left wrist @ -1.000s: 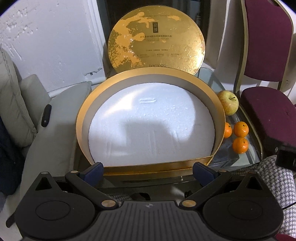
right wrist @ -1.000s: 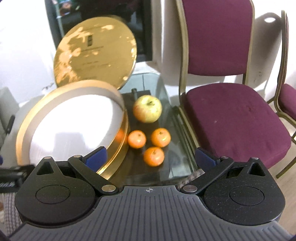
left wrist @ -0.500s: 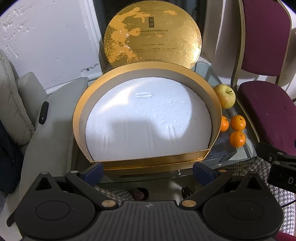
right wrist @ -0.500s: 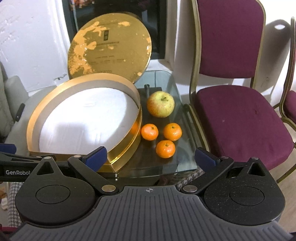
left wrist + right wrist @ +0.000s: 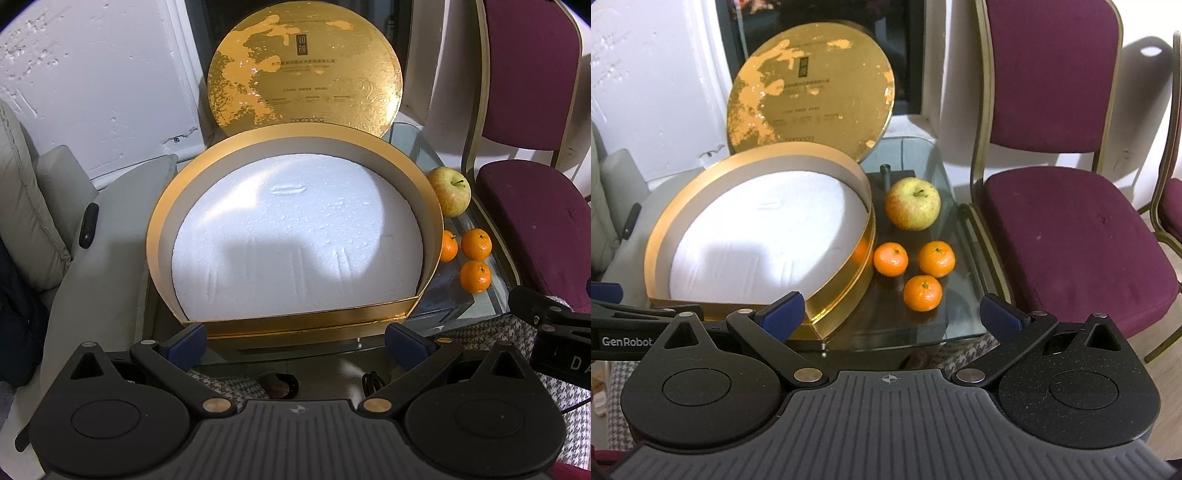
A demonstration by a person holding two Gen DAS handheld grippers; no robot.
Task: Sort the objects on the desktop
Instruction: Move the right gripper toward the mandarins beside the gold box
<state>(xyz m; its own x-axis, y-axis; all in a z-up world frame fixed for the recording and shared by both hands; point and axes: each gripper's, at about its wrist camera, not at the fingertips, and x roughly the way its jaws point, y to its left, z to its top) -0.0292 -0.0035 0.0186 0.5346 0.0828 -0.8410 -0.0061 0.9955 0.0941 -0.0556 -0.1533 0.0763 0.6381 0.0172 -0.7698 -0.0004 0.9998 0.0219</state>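
Left wrist view is showing the left gripper (image 5: 293, 338) gaping wide and empty before the gold box (image 5: 295, 236). Right wrist view is showing the right gripper (image 5: 892, 312) equally wide, holding nothing, with the apple (image 5: 912, 208) and three tangerines (image 5: 921, 293) sitting beside the box on the glass table (image 5: 955, 317).

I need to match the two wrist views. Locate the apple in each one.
Left wrist: apple at mid right, just beyond the gold box rim.
Right wrist: apple near centre, behind three tangerines.
Shared landmark: the upright gold lid.
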